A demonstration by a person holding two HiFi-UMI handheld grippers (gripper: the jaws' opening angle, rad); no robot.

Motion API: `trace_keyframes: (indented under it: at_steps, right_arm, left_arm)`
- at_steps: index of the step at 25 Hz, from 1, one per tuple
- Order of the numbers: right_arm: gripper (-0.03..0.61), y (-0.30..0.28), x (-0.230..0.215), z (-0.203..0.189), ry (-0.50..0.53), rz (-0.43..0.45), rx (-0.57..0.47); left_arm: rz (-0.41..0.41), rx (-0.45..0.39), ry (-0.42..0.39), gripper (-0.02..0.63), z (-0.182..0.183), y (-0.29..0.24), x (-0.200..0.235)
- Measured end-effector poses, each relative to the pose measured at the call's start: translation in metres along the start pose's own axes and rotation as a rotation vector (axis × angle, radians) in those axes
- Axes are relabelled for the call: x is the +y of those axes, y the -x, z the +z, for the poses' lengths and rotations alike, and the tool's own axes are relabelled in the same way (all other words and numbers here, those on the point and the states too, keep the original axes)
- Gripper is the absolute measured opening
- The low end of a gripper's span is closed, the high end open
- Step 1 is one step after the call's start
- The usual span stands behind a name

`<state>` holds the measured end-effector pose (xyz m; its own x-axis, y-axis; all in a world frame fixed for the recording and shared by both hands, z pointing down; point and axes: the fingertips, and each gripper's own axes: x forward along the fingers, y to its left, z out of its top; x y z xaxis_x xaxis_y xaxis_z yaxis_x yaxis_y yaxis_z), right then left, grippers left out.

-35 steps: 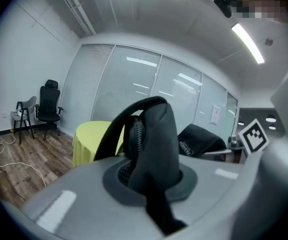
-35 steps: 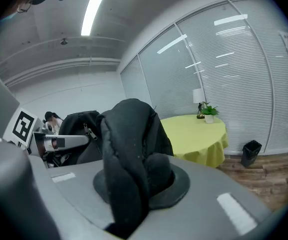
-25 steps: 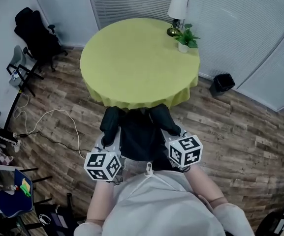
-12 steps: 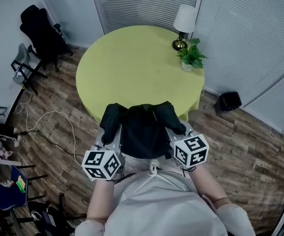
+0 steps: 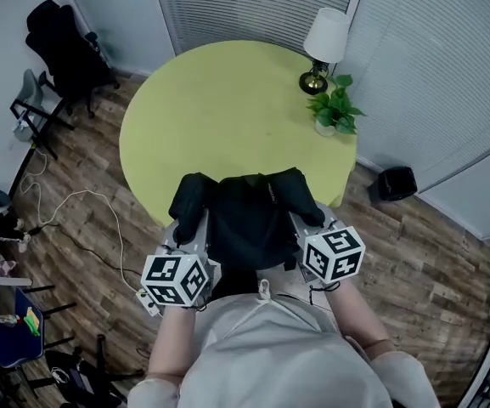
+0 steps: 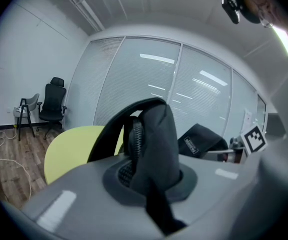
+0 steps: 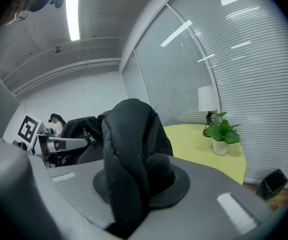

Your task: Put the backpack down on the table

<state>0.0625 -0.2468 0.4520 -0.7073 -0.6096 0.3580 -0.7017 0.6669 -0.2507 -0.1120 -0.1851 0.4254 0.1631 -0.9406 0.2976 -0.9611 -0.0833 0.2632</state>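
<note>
While the person (image 5: 270,355) is standing at the near edge of the scene, the left tongs (image 5: 187,236) and the right tongs (image 5: 306,228) are reaching forward side by side, with the black backpack (image 5: 249,219) hanging between them. In the left gripper view, the left tongs (image 6: 148,181) are clenching on a padded black strap of the backpack (image 6: 151,134), which is rising in a fold from between the jaws. In the right gripper view, the right tongs (image 7: 134,184) are likewise clenching on a thick, bunched fold of the backpack (image 7: 131,139). The body of the bag is spanning the gap from one pair of tongs to the other, its padded shoulders lying just beyond the tips. Its far part is overlapping the near rim of the round yellow-green desk (image 5: 228,100); whether it is touching the cloth cannot be told. Toward the far right of the desk, a potted plant (image 5: 336,113) and, behind it, a lamp (image 5: 323,45) are standing. Beyond the desk, a black office chair (image 5: 62,53) is standing at the left on the wooden floor (image 5: 414,253), and a small dark bin (image 5: 395,183) is sitting at the right.
</note>
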Motion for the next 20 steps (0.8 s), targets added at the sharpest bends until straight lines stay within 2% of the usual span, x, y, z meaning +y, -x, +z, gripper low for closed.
trace_keyframes:
  at_steps: [11,20]
  right_arm:
    - [0.035,-0.102,-0.037,0.064,0.012,-0.032,-0.027]
    - [0.035,-0.178,-0.055,0.098,-0.004,-0.061,-0.029]
  left_arm:
    - [-0.031,-0.022,-0.024,0.026,0.063,-0.104,0.058]
    - [-0.053,-0.012,-0.031,0.026,0.096,-0.168,0.108]
